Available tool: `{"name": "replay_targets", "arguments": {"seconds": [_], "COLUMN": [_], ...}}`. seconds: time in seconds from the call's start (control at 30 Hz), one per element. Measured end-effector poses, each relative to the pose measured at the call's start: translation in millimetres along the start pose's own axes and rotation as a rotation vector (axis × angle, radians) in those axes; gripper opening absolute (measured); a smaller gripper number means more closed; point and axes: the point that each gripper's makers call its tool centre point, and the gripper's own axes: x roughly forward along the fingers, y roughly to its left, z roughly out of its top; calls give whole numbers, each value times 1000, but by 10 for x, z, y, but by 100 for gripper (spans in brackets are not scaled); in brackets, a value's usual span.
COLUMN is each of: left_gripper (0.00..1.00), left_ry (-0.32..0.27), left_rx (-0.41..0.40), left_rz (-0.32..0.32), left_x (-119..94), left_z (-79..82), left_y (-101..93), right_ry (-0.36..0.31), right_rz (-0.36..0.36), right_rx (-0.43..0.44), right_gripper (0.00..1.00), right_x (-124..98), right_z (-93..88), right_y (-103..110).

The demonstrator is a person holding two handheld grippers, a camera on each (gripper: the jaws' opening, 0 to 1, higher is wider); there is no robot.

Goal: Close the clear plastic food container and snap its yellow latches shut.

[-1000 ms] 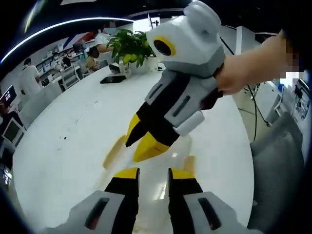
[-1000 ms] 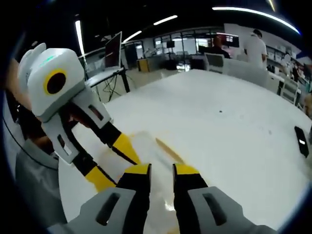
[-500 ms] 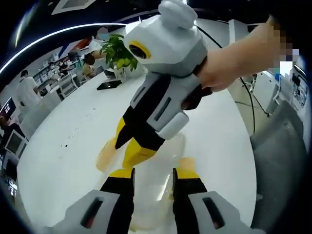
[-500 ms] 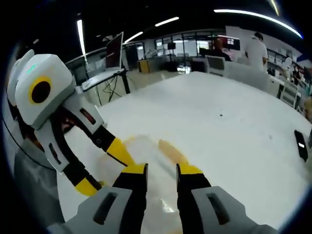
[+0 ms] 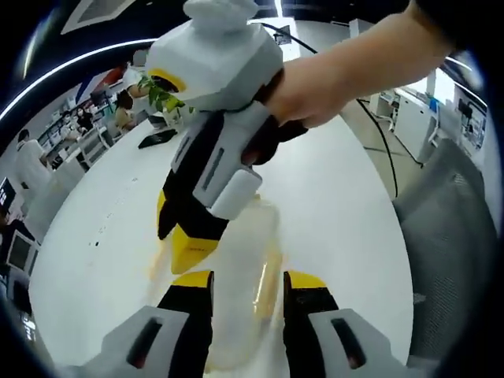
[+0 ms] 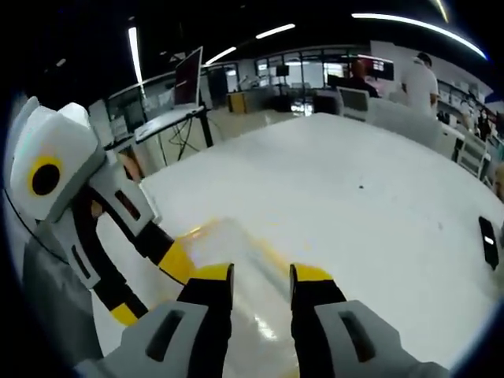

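The clear plastic container [image 5: 253, 228] lies on the white table [image 5: 102, 260], blurred, its near end between my left gripper's [image 5: 250, 282] jaws, which stand open on either side of it. A yellow latch [image 5: 268, 282] shows along its right side. My right gripper [image 5: 183, 240], held by a hand [image 5: 315, 87], comes down from above, its tips at the container's left edge. In the right gripper view the container [image 6: 236, 246] lies just beyond my right gripper [image 6: 261, 276], jaws open. The left gripper [image 6: 150, 287] reaches in from the left, one yellow tip against the container's near-left corner.
A potted plant [image 5: 157, 94] and a dark flat device [image 5: 157, 138] stand at the table's far end. A phone [image 6: 488, 240] lies near the table's right edge. A grey chair [image 5: 449, 236] stands beside the table. People sit and stand in the background office.
Both cameras have moved in closer over the container. My left gripper's jaws have spread wider around it, and my right gripper's jaws have parted a little. The right gripper has shifted left in the left gripper view.
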Motion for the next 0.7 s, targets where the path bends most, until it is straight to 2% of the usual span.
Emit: {"name": "replay_targets", "arguments": {"seconds": [0.1, 0.43, 0.7], "left_gripper": [28, 27, 28], "left_ry": [7, 6, 22], "left_rx": [43, 58, 111], "left_rz": [8, 19, 25], "left_x": [14, 26, 37], "left_z": [4, 17, 7], "left_y": [-6, 24, 28], "right_ry": [8, 44, 81], "right_rz": [11, 46, 95], "right_rx": [-1, -31, -81], "right_gripper": [25, 27, 29], "right_x": [7, 18, 56], "right_z": [8, -13, -16], "right_y": [-14, -19, 2]}}
